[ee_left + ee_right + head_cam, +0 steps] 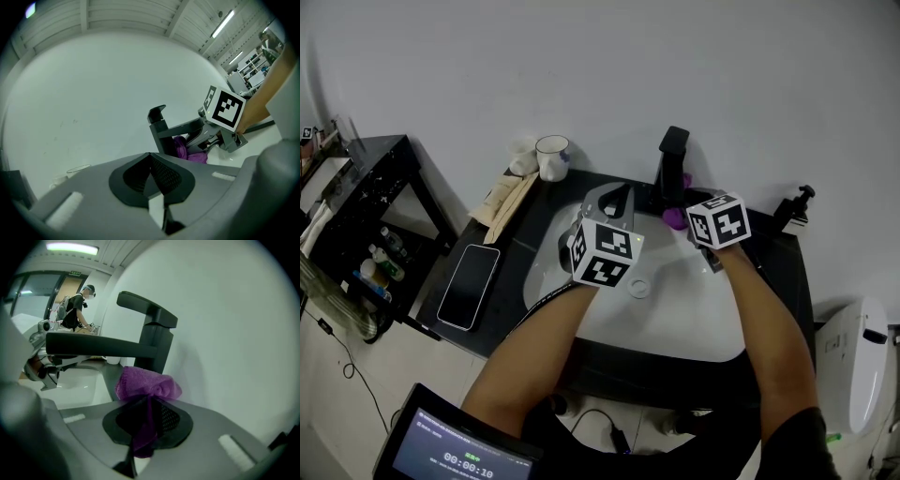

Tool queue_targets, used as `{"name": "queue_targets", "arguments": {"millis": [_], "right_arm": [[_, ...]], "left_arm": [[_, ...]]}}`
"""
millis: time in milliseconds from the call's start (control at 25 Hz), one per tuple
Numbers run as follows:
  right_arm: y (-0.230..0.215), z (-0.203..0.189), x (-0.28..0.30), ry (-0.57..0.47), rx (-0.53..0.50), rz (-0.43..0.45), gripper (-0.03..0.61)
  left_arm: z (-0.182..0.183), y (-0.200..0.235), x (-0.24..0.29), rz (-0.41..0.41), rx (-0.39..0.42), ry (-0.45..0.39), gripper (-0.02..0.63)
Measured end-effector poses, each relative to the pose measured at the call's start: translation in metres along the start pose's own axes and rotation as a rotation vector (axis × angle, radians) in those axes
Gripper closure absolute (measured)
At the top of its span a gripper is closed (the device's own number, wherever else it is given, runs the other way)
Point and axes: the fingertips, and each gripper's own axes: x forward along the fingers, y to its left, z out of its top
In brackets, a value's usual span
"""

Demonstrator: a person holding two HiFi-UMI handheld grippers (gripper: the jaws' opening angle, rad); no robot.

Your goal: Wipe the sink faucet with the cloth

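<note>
A black faucet (672,164) stands at the back rim of the white sink (694,319). My right gripper (701,217) is shut on a bunched purple cloth (675,218) just below and beside the faucet's base. In the right gripper view the cloth (146,384) bulges out of the jaws under the faucet spout (101,345); whether it touches the faucet I cannot tell. My left gripper (614,202) hovers over the basin, left of the faucet, shut with nothing in it. Its own view shows the faucet (161,129), the cloth (186,149) and the right gripper's cube (225,108).
On the dark counter lie a phone (470,285) and a white cup (551,157) at the left, and a pump bottle (794,208) at the right. A black shelf (366,187) stands far left, a toilet (853,356) far right. The drain (639,287) lies mid-basin.
</note>
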Motion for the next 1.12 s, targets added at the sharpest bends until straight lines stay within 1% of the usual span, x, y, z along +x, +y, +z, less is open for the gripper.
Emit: {"name": "queue_targets", "arguments": {"millis": [120,200,480,640,800,1000,1120], "right_arm": [[0.000,-0.003,0.000,-0.005,0.013,-0.007,0.543],[-0.003,-0.001,-0.002,-0.010,0.014,-0.027,0.543],[-0.002,0.003,-0.003,-0.022,-0.053,-0.056,0.541],[-0.008,0.010,-0.011,-0.068,-0.095,-0.121,0.540],[-0.011,0.019,-0.022,-0.110,-0.119,-0.148,0.540],[-0.022,0.042,-0.047,-0.188,-0.185,-0.234,0.540],[-0.027,0.055,-0.065,-0.226,-0.226,-0.267,0.540]], "left_arm": [[-0.001,0.001,0.000,-0.001,0.000,0.002,0.597],[0.002,0.002,0.000,0.001,0.001,-0.003,0.597],[0.001,0.004,0.000,0.010,-0.005,-0.002,0.597],[0.001,0.004,0.000,0.009,-0.007,-0.001,0.597],[0.000,0.003,0.000,0.007,-0.009,0.000,0.597],[0.001,0.007,0.000,0.015,-0.004,0.001,0.597],[0.002,0.005,0.000,0.016,-0.001,-0.001,0.597]]}}
